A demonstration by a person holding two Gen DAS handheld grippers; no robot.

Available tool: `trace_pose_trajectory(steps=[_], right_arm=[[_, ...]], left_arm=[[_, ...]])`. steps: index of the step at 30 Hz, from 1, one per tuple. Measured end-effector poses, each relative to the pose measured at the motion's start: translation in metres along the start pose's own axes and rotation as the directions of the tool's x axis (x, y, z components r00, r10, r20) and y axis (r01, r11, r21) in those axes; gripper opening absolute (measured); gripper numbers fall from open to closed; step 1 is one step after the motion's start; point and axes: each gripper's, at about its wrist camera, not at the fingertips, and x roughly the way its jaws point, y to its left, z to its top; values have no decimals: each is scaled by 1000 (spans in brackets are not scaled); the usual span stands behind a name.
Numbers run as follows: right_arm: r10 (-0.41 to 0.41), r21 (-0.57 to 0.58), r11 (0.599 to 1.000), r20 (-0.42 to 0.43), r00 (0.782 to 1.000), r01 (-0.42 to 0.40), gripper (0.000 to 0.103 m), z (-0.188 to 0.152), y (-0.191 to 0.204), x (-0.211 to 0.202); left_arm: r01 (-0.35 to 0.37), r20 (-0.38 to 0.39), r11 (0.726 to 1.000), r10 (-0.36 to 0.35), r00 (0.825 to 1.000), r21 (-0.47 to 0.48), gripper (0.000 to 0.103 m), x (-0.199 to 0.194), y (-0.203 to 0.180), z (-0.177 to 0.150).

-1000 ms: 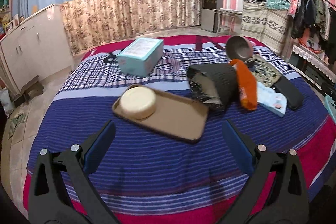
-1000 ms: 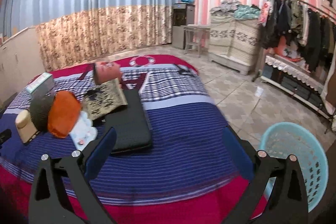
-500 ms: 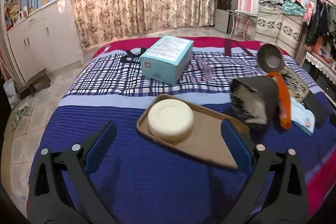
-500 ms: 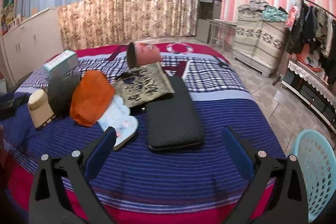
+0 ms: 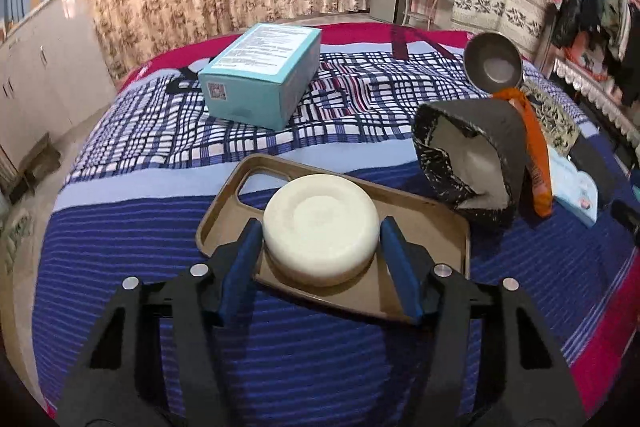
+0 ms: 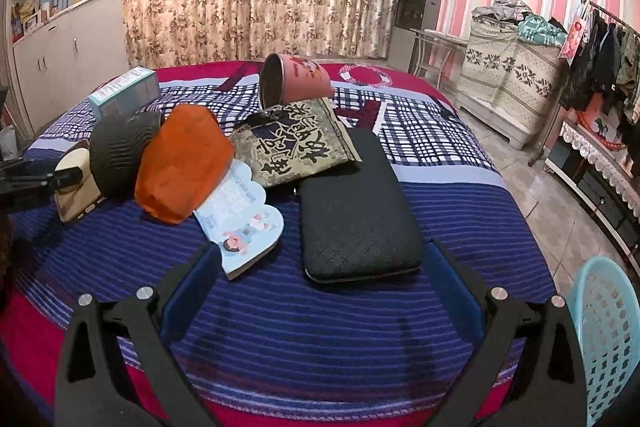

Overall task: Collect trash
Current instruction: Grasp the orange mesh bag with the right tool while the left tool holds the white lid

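Observation:
A round white puck-shaped object sits on a brown phone case on the bed. My left gripper has its blue pads on both sides of the white object, touching or nearly touching it. My right gripper is open and empty above the bed's near edge, in front of a black case and a light blue booklet. An orange packet, a black crumpled bag and a red cup lie among them.
A teal box lies farther back on the checked bedspread. A patterned pouch leans under the cup. A light blue laundry basket stands on the floor at the right. Cabinets line the left wall; a clothes rack stands at the right.
My left gripper moved forward to the white object and closed in from wide open to either side of it. My right gripper swung left and closer to the items on the bed.

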Motion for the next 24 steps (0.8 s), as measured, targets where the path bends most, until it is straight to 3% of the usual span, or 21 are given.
trace_pose_trajectory(steps=[4,8,10,21,24], right_arm=[[13,8,1000,0,1000,-13,98,1,1,2],[65,-1,998,-25,998,-65,98,4,8,12],[87,-13,996,-48,995,-88,98,4,14,19],[225,-83,968,-123,966,-236,97,23,64,45],[219,-116,965,-143,965,-236,97,22,81,55]], left_arm=[[-3,-20,999,2,1000,-52,68,7,7,5],[-15,-17,998,14,1000,-57,68,10,6,5],[-18,-9,999,18,1000,-42,61,10,3,4],[-32,14,999,33,999,-36,61,7,0,-2],[-42,16,999,42,999,-29,61,6,-1,-2]])
